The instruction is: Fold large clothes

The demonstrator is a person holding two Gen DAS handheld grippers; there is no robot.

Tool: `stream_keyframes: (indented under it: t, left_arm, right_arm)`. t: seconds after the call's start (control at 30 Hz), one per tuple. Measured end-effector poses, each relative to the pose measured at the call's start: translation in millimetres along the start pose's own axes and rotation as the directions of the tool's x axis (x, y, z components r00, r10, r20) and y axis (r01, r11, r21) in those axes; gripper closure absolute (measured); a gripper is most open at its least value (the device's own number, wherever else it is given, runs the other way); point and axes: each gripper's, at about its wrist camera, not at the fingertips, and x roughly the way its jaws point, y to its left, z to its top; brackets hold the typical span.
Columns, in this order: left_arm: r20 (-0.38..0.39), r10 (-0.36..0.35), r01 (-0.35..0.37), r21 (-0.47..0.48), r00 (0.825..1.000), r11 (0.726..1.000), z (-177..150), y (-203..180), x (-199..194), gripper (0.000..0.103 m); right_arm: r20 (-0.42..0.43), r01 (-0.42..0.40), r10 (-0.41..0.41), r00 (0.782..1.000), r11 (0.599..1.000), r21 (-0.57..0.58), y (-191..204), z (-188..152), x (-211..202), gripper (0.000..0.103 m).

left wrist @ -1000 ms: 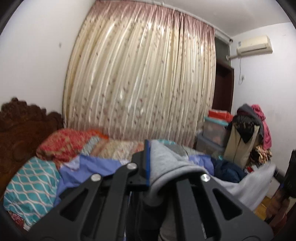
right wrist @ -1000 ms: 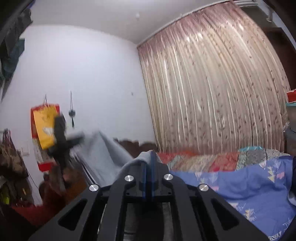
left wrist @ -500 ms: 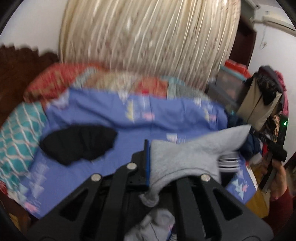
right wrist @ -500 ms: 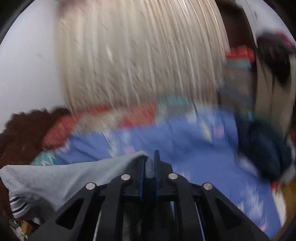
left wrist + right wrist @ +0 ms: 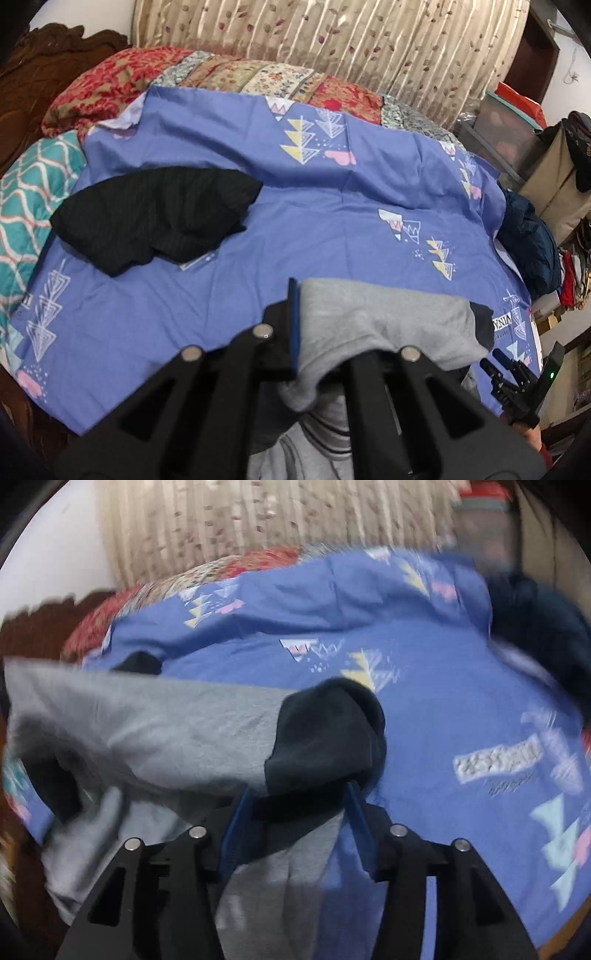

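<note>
A grey sweatshirt (image 5: 388,325) with dark cuffs hangs between my two grippers over the near edge of the bed. My left gripper (image 5: 317,332) is shut on a fold of its grey cloth, which drapes over the right finger. In the right wrist view the sweatshirt (image 5: 147,731) spreads to the left, and its dark cuff (image 5: 328,742) lies across my right gripper (image 5: 295,812). The right jaws stand apart with blue pads showing on both sides of the cloth. A black garment (image 5: 155,214) lies on the bed at the left.
The bed carries a blue patterned sheet (image 5: 332,221), a teal pillow (image 5: 26,206) at the left and a red floral quilt (image 5: 122,77) at the head. A dark blue garment (image 5: 532,243) lies at the bed's right edge. Storage boxes (image 5: 509,133) stand by the curtain.
Both grippers have swung down from the curtain and wall toward the bed with the sweatshirt. The right jaws, shut before, now stand apart around the cuff.
</note>
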Motion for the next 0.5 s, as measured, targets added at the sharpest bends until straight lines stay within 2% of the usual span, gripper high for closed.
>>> stream_keyframes:
  t: [0.03, 0.1, 0.17, 0.2, 0.23, 0.27, 0.3, 0.33, 0.4, 0.47, 0.5]
  left_arm:
    - [0.004, -0.008, 0.008, 0.012, 1.000, 1.000, 3, -2, -2, 0.101]
    - [0.009, -0.018, 0.018, 0.034, 1.000, 0.999, 8, -9, -5, 0.101]
    - [0.011, -0.028, 0.027, 0.065, 1.000, 0.998, 13, -16, -5, 0.101]
    - [0.011, -0.031, 0.030, 0.069, 0.999, 0.997, 17, -19, -6, 0.101]
    - [0.009, -0.042, 0.041, 0.067, 0.999, 0.997, 23, -20, -5, 0.101]
    - [0.007, -0.051, 0.050, 0.063, 0.999, 0.997, 27, -20, -4, 0.101]
    - [0.006, -0.056, 0.055, 0.060, 0.998, 0.997, 32, -20, -2, 0.101]
    - [0.004, -0.058, 0.058, 0.058, 0.998, 0.997, 36, -20, -1, 0.101]
    - [-0.002, -0.066, 0.066, 0.054, 0.998, 0.996, 45, -18, 4, 0.101]
    - [-0.004, -0.068, 0.068, 0.048, 0.998, 0.997, 52, -16, 10, 0.101]
    - [-0.006, -0.068, 0.068, 0.044, 0.998, 0.997, 54, -15, 13, 0.101]
  right_arm:
    - [0.032, 0.013, -0.012, 0.999, 0.999, -0.031, 6, 0, -1, 0.027]
    - [0.081, 0.069, -0.061, 0.995, 0.992, -0.105, 17, 1, 0, 0.025]
    - [0.130, 0.150, -0.120, 0.984, 0.953, -0.262, 35, 8, 7, 0.024]
    - [0.118, 0.169, -0.137, 0.983, 0.929, -0.329, 41, 10, 13, 0.024]
    - [0.093, 0.149, -0.122, 0.988, 0.914, -0.378, 45, 12, 16, 0.024]
    - [0.057, 0.049, -0.028, 0.998, 0.912, -0.408, 46, 14, 11, 0.024]
    - [0.046, 0.004, 0.017, 0.999, 0.903, -0.429, 48, 14, 5, 0.022]
    - [0.045, -0.008, 0.034, 0.998, 0.871, -0.491, 53, 9, -2, 0.016]
    - [0.059, 0.027, 0.010, 0.998, 0.805, -0.593, 61, -4, -2, 0.008]
    - [0.004, 0.019, -0.023, 1.000, 0.738, -0.675, 65, -21, 23, 0.006]
    - [-0.015, 0.025, -0.048, 0.999, 0.723, -0.690, 65, -26, 38, 0.006]
